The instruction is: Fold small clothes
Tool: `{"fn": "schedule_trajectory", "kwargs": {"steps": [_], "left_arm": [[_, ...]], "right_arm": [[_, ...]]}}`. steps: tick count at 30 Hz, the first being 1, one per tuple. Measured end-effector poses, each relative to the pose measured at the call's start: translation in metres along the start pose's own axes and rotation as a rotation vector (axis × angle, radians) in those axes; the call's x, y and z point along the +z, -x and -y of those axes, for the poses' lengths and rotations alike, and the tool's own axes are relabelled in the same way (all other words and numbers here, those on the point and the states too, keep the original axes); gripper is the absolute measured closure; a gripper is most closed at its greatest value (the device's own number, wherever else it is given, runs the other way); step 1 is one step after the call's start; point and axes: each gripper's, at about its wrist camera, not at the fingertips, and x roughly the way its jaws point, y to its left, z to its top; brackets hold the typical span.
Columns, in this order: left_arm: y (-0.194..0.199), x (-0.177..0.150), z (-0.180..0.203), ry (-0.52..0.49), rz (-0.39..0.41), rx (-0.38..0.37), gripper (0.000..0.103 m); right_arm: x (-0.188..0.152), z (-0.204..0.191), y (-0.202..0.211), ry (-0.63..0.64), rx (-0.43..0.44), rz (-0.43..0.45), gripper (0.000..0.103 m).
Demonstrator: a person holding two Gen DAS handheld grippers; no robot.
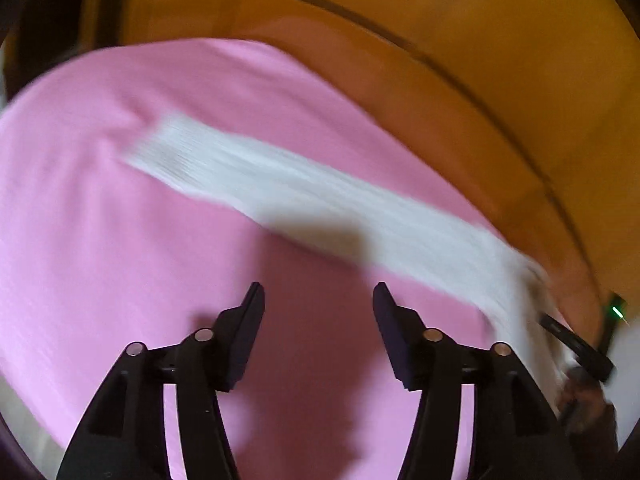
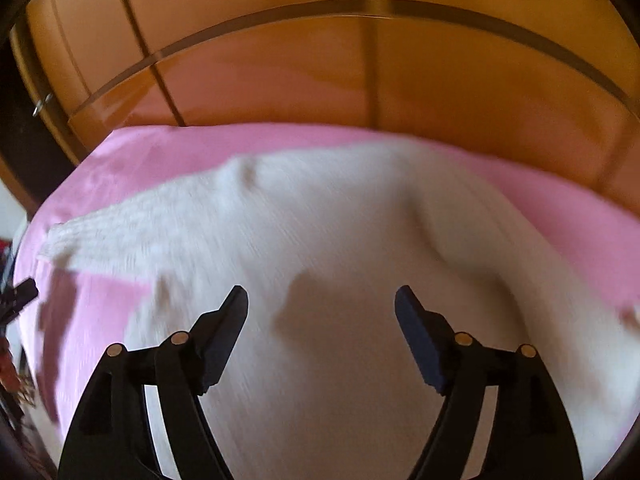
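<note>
A white knitted garment (image 2: pixel 320 240) lies spread on a pink sheet (image 2: pixel 168 148). In the left wrist view one long white sleeve (image 1: pixel 312 196) runs across the pink sheet (image 1: pixel 120 240) from upper left to lower right. My left gripper (image 1: pixel 319 290) hovers open over bare pink sheet, just short of the sleeve, with nothing between its fingers. My right gripper (image 2: pixel 321 294) is open above the garment's white body, empty as well. The sleeve (image 2: pixel 120 228) stretches off to the left in the right wrist view. Both pictures are motion-blurred.
A glossy orange-brown wooden board (image 2: pixel 360 72) rises behind the sheet, seen also in the left wrist view as the wooden board (image 1: pixel 480 60). The other gripper's dark tip (image 1: pixel 576 344) shows at the right edge there. Dark clutter (image 2: pixel 16 300) sits at the left edge.
</note>
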Motion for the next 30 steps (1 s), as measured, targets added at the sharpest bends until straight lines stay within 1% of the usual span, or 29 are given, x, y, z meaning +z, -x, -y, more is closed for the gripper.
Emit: {"fn": "schedule_trajectory", "kwargs": {"steps": [1, 3, 4, 6, 7, 10, 12, 13, 14, 15, 18, 21, 22, 23, 24, 25, 26, 27, 28, 29, 30], "left_arm": [[0.002, -0.018, 0.015, -0.037, -0.041, -0.071, 0.048], [0.002, -0.044, 0.037, -0.088, -0.104, -0.169, 0.048], [0.004, -0.061, 0.048, -0.108, -0.136, -0.236, 0.048], [0.004, -0.087, 0.066, -0.143, -0.196, -0.304, 0.048], [0.004, -0.101, 0.074, -0.158, -0.227, -0.34, 0.048], [0.0, -0.132, 0.09, -0.179, -0.295, -0.377, 0.048], [-0.004, -0.145, 0.095, -0.152, -0.338, -0.407, 0.048], [-0.008, -0.149, 0.097, -0.127, -0.36, -0.431, 0.048], [-0.002, -0.159, 0.097, -0.12, -0.372, -0.445, 0.048], [-0.002, -0.162, 0.099, -0.117, -0.382, -0.459, 0.048], [-0.017, -0.149, 0.112, -0.105, -0.378, -0.482, 0.048], [-0.021, -0.143, 0.119, -0.097, -0.375, -0.508, 0.048], [-0.024, -0.143, 0.121, -0.093, -0.387, -0.523, 0.048], [-0.026, -0.143, 0.123, -0.092, -0.399, -0.539, 0.048], [-0.029, -0.143, 0.125, -0.087, -0.403, -0.544, 0.058], [-0.032, -0.145, 0.128, -0.09, -0.408, -0.544, 0.069], [-0.034, -0.145, 0.131, -0.104, -0.41, -0.54, 0.087], [-0.031, -0.145, 0.129, -0.117, -0.399, -0.528, 0.096], [-0.026, -0.143, 0.129, -0.121, -0.376, -0.521, 0.097], [-0.02, -0.139, 0.128, -0.112, -0.359, -0.53, 0.098], [-0.01, -0.132, 0.126, -0.096, -0.335, -0.549, 0.098]], "right_arm": [[-0.018, 0.014, 0.016, -0.027, -0.012, 0.001, 0.024], [-0.052, 0.043, 0.045, -0.084, -0.054, 0.009, 0.021], [-0.064, 0.056, 0.059, -0.115, -0.073, 0.01, 0.021], [-0.09, 0.08, 0.082, -0.184, -0.107, 0.008, 0.021], [-0.108, 0.097, 0.099, -0.228, -0.138, 0.012, 0.021], [-0.15, 0.128, 0.134, -0.327, -0.195, 0.024, 0.02], [-0.175, 0.141, 0.149, -0.373, -0.199, 0.016, 0.02], [-0.187, 0.145, 0.153, -0.39, -0.189, 0.0, 0.02], [-0.199, 0.146, 0.155, -0.406, -0.163, -0.016, 0.019], [-0.21, 0.144, 0.157, -0.422, -0.116, -0.028, 0.019], [-0.226, 0.126, 0.159, -0.396, -0.056, -0.044, 0.02], [-0.23, 0.105, 0.162, -0.358, 0.011, -0.067, 0.031], [-0.23, 0.099, 0.164, -0.334, 0.026, -0.075, 0.041], [-0.23, 0.095, 0.167, -0.318, 0.044, -0.079, 0.055], [-0.232, 0.094, 0.168, -0.315, 0.054, -0.082, 0.062], [-0.231, 0.093, 0.169, -0.31, 0.068, -0.087, 0.072], [-0.228, 0.092, 0.17, -0.302, 0.077, -0.084, 0.085], [-0.224, 0.089, 0.17, -0.293, 0.083, -0.077, 0.089], [-0.223, 0.089, 0.178, -0.288, 0.091, -0.06, 0.096], [-0.222, 0.09, 0.186, -0.287, 0.097, -0.042, 0.097], [-0.217, 0.09, 0.199, -0.294, 0.122, -0.008, 0.097]]}}
